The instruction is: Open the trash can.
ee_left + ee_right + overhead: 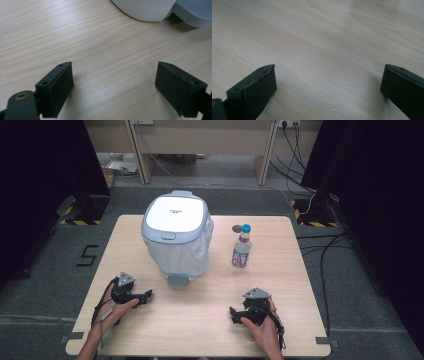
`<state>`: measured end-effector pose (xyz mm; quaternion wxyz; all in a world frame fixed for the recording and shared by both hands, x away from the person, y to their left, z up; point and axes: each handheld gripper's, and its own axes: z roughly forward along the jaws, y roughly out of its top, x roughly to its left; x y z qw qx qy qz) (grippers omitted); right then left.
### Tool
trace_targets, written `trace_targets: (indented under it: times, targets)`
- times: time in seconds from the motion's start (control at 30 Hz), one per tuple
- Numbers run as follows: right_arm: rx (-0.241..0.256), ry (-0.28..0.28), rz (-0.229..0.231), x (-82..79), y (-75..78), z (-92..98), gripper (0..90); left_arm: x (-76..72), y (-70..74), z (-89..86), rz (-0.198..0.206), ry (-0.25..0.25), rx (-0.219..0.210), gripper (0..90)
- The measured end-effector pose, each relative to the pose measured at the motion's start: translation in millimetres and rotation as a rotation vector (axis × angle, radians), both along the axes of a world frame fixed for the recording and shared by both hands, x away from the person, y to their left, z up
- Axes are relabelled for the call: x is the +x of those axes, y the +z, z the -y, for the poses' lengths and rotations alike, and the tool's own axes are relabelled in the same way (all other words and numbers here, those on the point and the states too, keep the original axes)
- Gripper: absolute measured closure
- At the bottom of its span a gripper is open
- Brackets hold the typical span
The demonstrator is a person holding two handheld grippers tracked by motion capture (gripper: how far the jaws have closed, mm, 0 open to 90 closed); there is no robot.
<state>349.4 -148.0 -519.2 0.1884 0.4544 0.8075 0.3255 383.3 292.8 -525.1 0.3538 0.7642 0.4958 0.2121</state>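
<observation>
Grippers: we hold the left gripper (148, 294) at the lower left of the high view and the right gripper (233, 314) at the lower right, both low over the table; in each gripper view the two black jaws stand wide apart with nothing between them.
Bin: we see the pedal bin (176, 232) upright at the upper middle of the high view, its white lid down, a pale liner bag folded out over its rim, its grey pedal (177, 280) facing us.
Bin up close: the left gripper view has the bin's rounded base (146, 10) and the pedal (195, 11) at the top right of the frame, apart from the jaws.
Bottle: a small bottle (241, 247) with a blue cap stands right of the bin, well apart from the right gripper; a dark round thing (236, 228) lies just behind it.
Progress: we judge nothing is begun; bottle untouched, lid shut.
Left to do: we take it the bottle goes in the bin, so grasping, opening and dropping all remain.
Table: light wood (200, 320), bare in front of us.
Room: grey carpet, black curtains at both sides, cables at the upper right, wooden furniture legs along the top.
</observation>
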Motion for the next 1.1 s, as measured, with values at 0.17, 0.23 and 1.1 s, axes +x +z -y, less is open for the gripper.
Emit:
trace_targets:
  times: [0.17,0.23,1.1]
  targets:
    - [0.001,-0.004,-0.003,-0.3,0.0,-0.4,0.5,-1.0,0.4,-2.1,0.001,0.001,-0.032,16.8]
    - [-0.001,-0.001,-0.003,-0.1,0.1,-0.1,0.5,-2.5,2.6,-5.1,0.018,0.004,-0.057,17.1]
    - [-0.007,0.004,0.0,0.3,0.0,-0.3,0.3,-39.1,98.9,14.5,0.295,-0.103,-0.239,89.5]
